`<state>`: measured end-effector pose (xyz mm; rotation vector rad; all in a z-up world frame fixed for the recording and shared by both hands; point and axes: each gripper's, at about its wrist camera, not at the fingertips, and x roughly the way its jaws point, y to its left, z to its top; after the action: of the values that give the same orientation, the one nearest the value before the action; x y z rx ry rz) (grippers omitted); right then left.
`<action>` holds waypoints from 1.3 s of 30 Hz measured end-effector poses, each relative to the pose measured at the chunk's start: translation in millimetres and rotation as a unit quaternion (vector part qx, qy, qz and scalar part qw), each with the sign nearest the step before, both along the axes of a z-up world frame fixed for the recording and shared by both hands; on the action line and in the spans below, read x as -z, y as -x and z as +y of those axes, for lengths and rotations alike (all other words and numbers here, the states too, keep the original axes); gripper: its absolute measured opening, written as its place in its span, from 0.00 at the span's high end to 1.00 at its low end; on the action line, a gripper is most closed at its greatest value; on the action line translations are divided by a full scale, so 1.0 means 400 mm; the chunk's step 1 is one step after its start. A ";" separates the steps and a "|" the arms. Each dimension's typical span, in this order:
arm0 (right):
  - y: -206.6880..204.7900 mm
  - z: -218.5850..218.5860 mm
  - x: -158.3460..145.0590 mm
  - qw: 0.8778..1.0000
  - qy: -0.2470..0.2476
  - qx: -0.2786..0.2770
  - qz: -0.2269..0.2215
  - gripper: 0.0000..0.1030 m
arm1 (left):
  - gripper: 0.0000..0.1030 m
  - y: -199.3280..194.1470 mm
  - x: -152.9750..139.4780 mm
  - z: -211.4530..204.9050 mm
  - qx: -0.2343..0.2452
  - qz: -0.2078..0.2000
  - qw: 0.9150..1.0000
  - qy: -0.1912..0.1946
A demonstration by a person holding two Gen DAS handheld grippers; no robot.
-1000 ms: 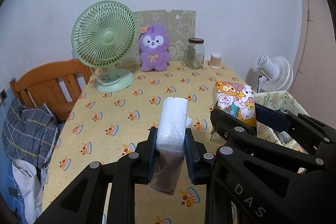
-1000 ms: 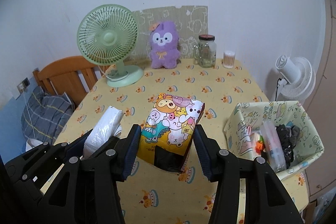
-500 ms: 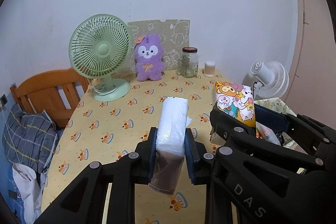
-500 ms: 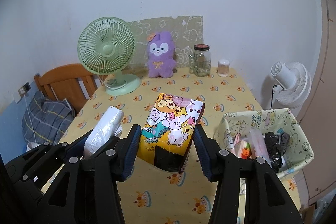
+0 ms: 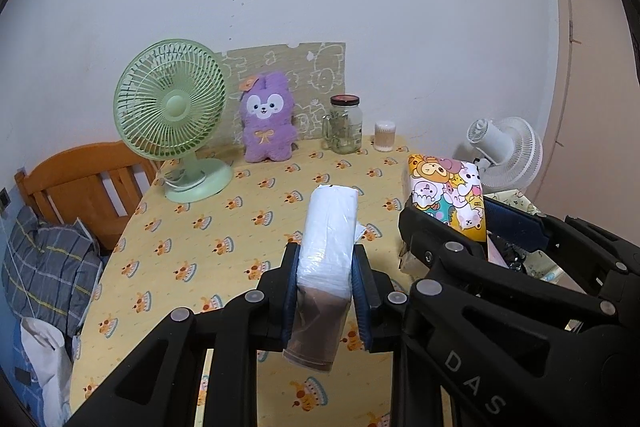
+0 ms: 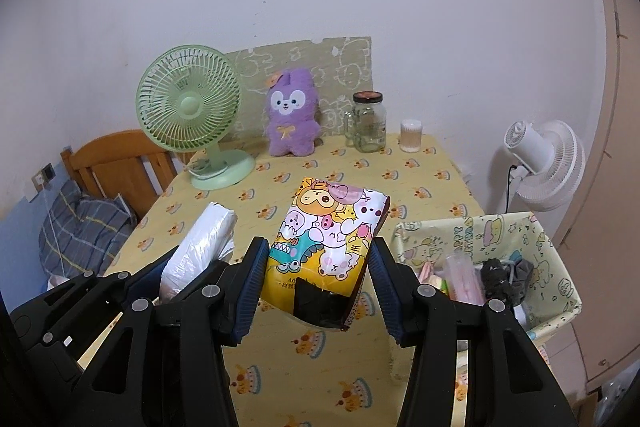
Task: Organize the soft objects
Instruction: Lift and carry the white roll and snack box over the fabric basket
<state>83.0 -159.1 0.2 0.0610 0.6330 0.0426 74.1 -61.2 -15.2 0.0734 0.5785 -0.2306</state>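
Note:
My left gripper (image 5: 325, 267) is shut on a white plastic-wrapped tissue pack (image 5: 330, 231) and holds it above the yellow tablecloth (image 5: 224, 227). The pack also shows in the right wrist view (image 6: 200, 247). My right gripper (image 6: 318, 267) is shut on a colourful cartoon-print tissue pack (image 6: 328, 239), held above the table beside the left one. That pack shows at the right of the left wrist view (image 5: 448, 187). A purple plush bunny (image 6: 290, 115) sits upright at the table's back edge against the wall.
A green desk fan (image 6: 192, 107), a glass jar (image 6: 368, 123) and a cotton-swab tub (image 6: 411, 135) stand along the back. A fabric basket (image 6: 560, 255) with several small items sits at the table's right. A white fan (image 6: 544, 163) and a wooden chair (image 6: 116, 163) flank the table.
Both grippers have pulled back and risen from the table with their packs still held. The back objects look smaller and the basket has come further into the right wrist view.

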 end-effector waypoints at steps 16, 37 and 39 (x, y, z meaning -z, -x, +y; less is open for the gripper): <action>-0.002 -0.097 0.000 1.000 0.009 0.028 -0.008 0.47 | 0.77 -0.010 0.001 -0.093 0.023 -0.005 1.000 0.000; -0.018 -0.231 0.015 0.997 0.006 0.073 -0.004 0.47 | 0.77 -0.047 0.013 -0.227 0.068 0.000 0.998 -0.007; -0.021 -0.244 0.018 0.997 0.006 0.078 -0.003 0.47 | 0.77 -0.053 0.016 -0.241 0.074 0.001 0.997 -0.008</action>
<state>91.4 -256.8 -7.1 0.0984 0.6213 -0.1116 95.2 -157.7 -21.4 0.1309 0.5783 -0.3692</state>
